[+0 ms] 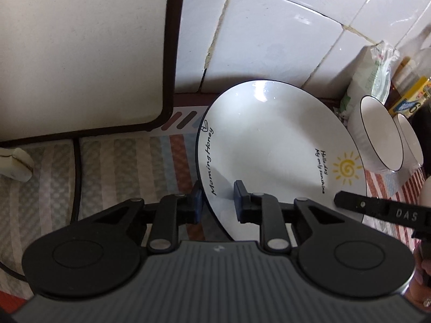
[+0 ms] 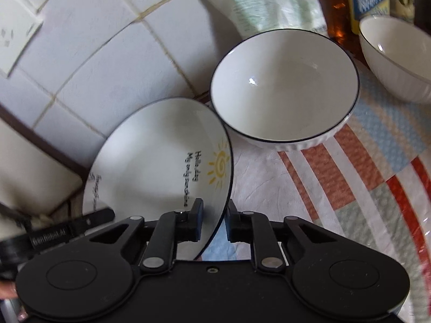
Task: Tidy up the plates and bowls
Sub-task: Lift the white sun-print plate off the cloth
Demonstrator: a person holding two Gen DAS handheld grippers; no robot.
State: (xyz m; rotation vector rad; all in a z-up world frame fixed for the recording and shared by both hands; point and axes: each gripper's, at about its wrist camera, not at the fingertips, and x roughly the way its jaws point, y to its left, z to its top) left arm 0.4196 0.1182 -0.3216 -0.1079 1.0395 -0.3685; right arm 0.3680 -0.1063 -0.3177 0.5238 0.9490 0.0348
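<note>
White glazed plate (image 1: 269,145), with a dark rim line and a yellow sun print, sits tilted between the two grippers, and the coming move turns on how its rim runs through each set of jaws.

On the left, the left gripper (image 1: 218,202) has the plate's near-left rim passing between its blue-padded fingers (image 1: 238,193), one finger outside and under the rim, the other over the inner face. The jaws look only part closed, with a gap at the pads, so I cannot tell whether they truly pinch or merely straddle the edge. The plate stretches away forward and rightward from this gripper, toward the tiled wall (image 1: 269,40).

Moving right, the right gripper (image 2: 214,222) takes the opposite near edge: the rim slices down between its fingers, seemingly gripped, with the plate lying ahead and to its left. In its view the plate's far edge leans close beside, perhaps touching, the first bowl (image 2: 285,88), which stands on the striped cloth (image 2: 350,177).

Farther right, a second bowl (image 2: 398,56) stands apart near the packets. Judging by nearness, the right gripper is closer to both bowls.
</note>
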